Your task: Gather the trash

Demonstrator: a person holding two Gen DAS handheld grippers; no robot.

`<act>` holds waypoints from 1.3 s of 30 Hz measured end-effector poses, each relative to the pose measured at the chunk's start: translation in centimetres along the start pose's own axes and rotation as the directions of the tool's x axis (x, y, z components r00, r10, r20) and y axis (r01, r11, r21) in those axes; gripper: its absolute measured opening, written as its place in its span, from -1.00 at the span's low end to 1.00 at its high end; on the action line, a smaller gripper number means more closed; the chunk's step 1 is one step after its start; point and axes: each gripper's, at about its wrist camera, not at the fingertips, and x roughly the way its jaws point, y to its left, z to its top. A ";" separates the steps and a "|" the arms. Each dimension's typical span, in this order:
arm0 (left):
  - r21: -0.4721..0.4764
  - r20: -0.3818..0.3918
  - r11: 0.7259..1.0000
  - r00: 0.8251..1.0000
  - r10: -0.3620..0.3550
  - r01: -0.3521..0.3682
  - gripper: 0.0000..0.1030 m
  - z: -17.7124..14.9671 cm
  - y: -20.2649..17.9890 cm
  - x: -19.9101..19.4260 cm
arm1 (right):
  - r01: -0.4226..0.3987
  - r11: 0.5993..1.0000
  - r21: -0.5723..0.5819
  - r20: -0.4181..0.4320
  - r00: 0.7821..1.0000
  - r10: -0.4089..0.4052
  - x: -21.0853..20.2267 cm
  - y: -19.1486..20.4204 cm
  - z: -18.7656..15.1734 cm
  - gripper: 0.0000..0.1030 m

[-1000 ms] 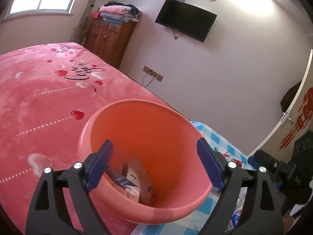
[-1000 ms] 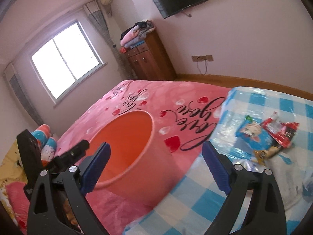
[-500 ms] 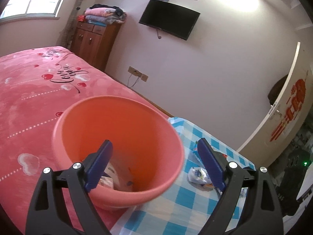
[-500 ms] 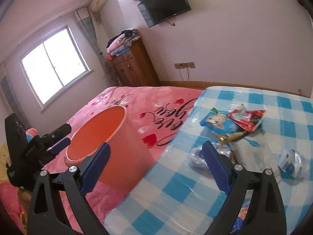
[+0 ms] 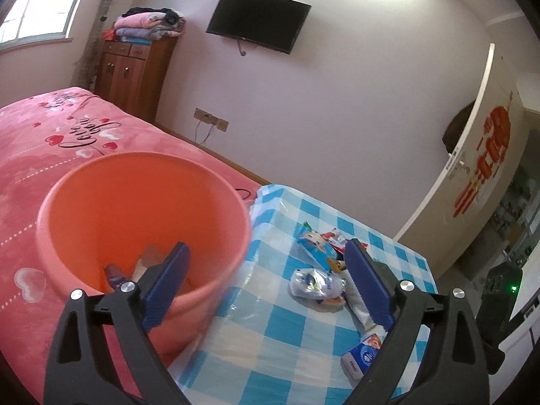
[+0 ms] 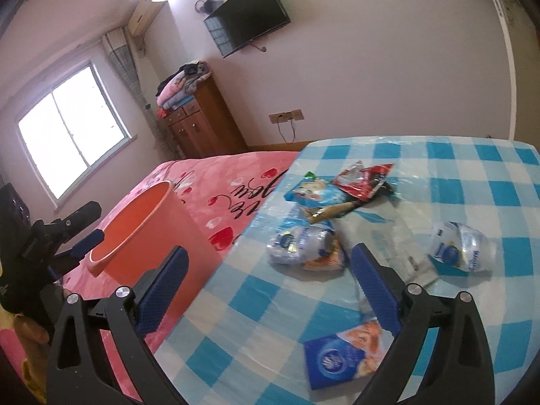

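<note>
step: trash run is midway, both grippers lining up for another grab

left gripper [image 5: 266,280]: jaws opening wide, nothing between them, hanging over the bin's near rim

right gripper [image 6: 268,281]: jaws spread, empty, over the tabletop's near edge

tissue pack [image 6: 341,354]: closest bit of trash, near edge of the tabletop [image 6: 472,168]

crumpled wrappers [image 6: 305,244]: mid-tabletop, snack bags [image 6: 337,187] further back

orange bin [image 5: 135,229]: on the bed [image 5: 50,141] just beside the tabletop's left edge, some trash inside

next: I'd guess drop onto a wrapper and pinch low, they're flat

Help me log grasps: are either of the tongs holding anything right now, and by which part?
Nothing is held. The left tongs are opening, empty, near the orange bucket; the right tongs stand open.
</note>
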 end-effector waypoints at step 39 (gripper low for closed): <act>0.059 -0.251 0.998 0.968 0.025 -0.011 0.82 -2.7 -12.2 15.5 | 0.119 0.972 0.201 0.075 0.988 -0.136 -3.8 -16.1 -2.6 0.87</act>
